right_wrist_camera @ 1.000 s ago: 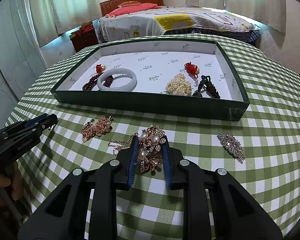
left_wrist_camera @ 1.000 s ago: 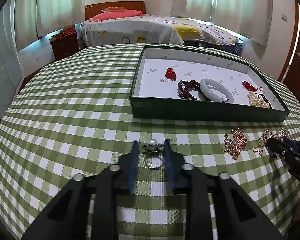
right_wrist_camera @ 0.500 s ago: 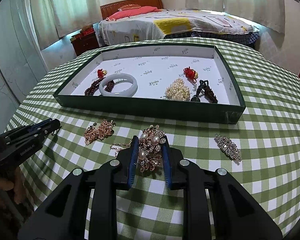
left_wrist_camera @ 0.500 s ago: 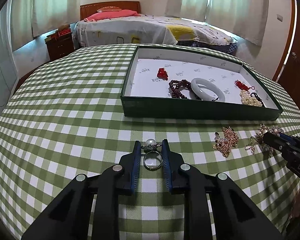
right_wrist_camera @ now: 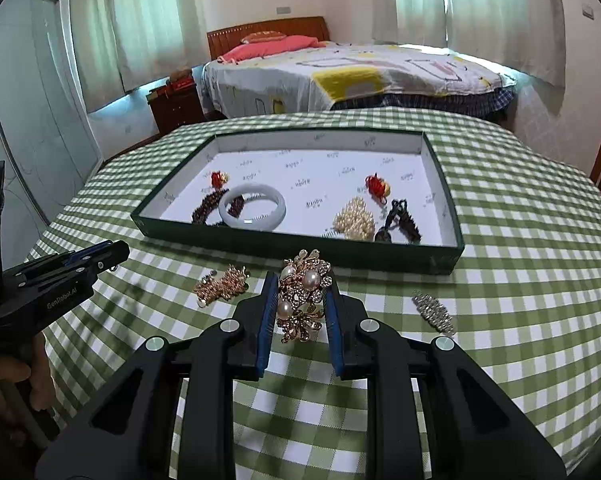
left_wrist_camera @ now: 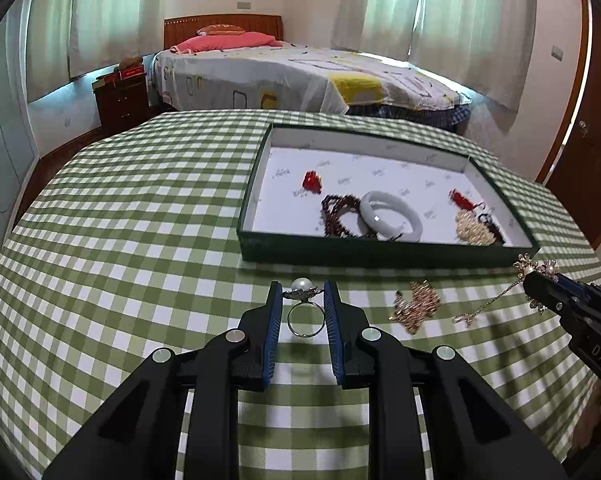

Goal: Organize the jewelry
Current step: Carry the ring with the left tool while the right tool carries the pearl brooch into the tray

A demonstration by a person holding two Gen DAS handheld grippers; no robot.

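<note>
1. Two grippers are loaded: left gripper [left_wrist_camera: 302, 300] has its jaws closed on a pearl ring [left_wrist_camera: 303, 307], lifted above the table [left_wrist_camera: 140, 240], presumably for carrying.
2. Right gripper [right_wrist_camera: 300, 300] pinches a gold brooch [right_wrist_camera: 302, 294] near the tray's [right_wrist_camera: 300, 246] front edge.
3. Loose pieces lie along that front edge, likely awaiting collection.

Glossy pearl ring [left_wrist_camera: 303, 304], woven checked tablecloth [left_wrist_camera: 140, 240], paper-lined tray [left_wrist_camera: 380, 250]

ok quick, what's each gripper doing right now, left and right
Left gripper: shut on the silver pearl-topped ring, lifted off the green checked tablecloth.
Right gripper: shut on the gold pearl-studded brooch.
</note>
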